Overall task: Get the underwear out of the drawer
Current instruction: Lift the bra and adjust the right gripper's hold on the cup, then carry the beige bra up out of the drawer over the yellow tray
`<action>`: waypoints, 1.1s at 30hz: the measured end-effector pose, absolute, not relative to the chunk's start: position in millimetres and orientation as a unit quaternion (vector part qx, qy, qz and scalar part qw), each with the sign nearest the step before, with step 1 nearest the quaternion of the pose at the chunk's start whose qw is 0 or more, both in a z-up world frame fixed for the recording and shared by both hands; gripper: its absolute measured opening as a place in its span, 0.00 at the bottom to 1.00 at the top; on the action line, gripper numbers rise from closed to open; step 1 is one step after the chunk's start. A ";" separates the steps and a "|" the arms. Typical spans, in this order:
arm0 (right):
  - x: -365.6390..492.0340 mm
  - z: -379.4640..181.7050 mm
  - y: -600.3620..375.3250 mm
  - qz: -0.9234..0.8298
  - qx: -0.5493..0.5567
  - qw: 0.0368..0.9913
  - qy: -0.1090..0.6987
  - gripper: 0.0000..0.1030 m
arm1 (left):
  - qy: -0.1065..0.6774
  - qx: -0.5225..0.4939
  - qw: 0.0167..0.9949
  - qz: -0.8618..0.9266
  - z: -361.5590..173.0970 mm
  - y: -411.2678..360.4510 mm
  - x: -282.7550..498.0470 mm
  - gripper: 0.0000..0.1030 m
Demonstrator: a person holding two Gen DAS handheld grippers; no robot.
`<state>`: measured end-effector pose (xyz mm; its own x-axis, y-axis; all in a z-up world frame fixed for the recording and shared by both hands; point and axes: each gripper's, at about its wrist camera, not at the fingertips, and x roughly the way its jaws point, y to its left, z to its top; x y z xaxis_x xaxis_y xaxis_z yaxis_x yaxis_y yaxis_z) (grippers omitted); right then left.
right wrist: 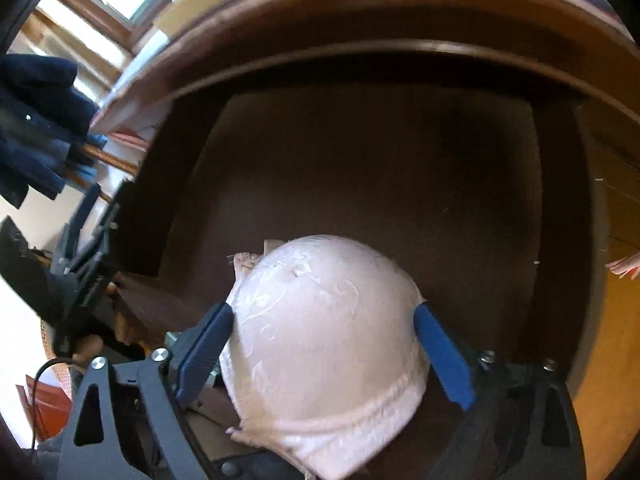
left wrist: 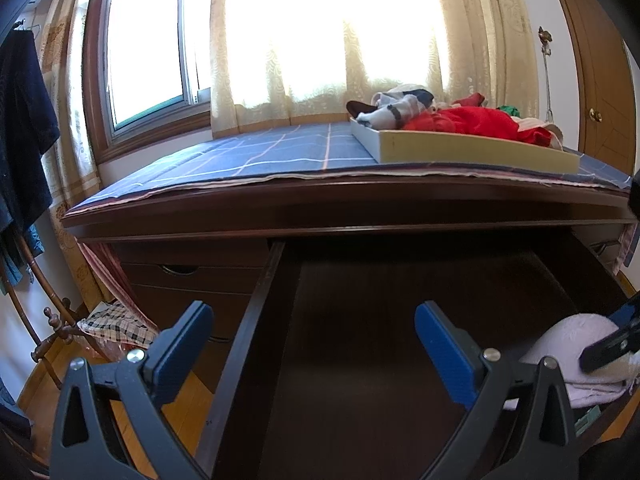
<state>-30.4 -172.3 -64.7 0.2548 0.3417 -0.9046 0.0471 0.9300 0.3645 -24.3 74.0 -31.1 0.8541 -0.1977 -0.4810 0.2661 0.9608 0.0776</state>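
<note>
Inside the open drawer [right wrist: 360,152], the white bra [right wrist: 324,340] is lying near the front, and the right tool [right wrist: 324,344] is straddling it with jaws spread, positioned for a grasp. The left tool [left wrist: 314,344] is hovering spread and empty over the drawer's left wall.

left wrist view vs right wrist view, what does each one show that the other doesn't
Only the left wrist view shows the blue checked cloth on the desk top and the shallow tray of red and white clothes on it, under a bright curtained window.

Only the right wrist view shows the right gripper open, its blue pads flanking the white lace bra cup.

Both show the open dark wooden drawer, that bra cup and the open left gripper.
</note>
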 end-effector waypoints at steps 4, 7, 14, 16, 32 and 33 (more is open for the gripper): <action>-22.1 -73.7 -171.4 0.092 0.167 0.760 0.621 0.96 | 0.241 0.070 0.960 -0.121 -30.8 73.7 -24.2 1.00; -19.8 -84.1 -172.2 0.101 0.173 0.740 0.643 0.97 | 0.242 0.069 0.960 -0.121 -30.9 73.4 -24.0 1.00; -20.5 -106.5 -183.2 0.129 0.240 0.707 0.653 0.97 | 0.242 0.070 0.960 -0.121 -29.1 73.3 -24.6 1.00; -26.6 -106.6 -178.2 0.139 0.234 0.719 0.640 0.90 | 0.242 0.070 0.960 -0.120 -28.5 72.9 -24.8 1.00; -57.8 -41.4 -195.1 0.164 0.316 0.781 0.513 0.60 | 0.242 0.072 0.960 -0.121 -29.1 72.3 -23.3 1.00; -60.5 -33.7 -198.4 0.166 0.319 0.786 0.503 0.60 | 0.241 0.073 0.960 -0.121 -29.3 72.3 -23.3 1.00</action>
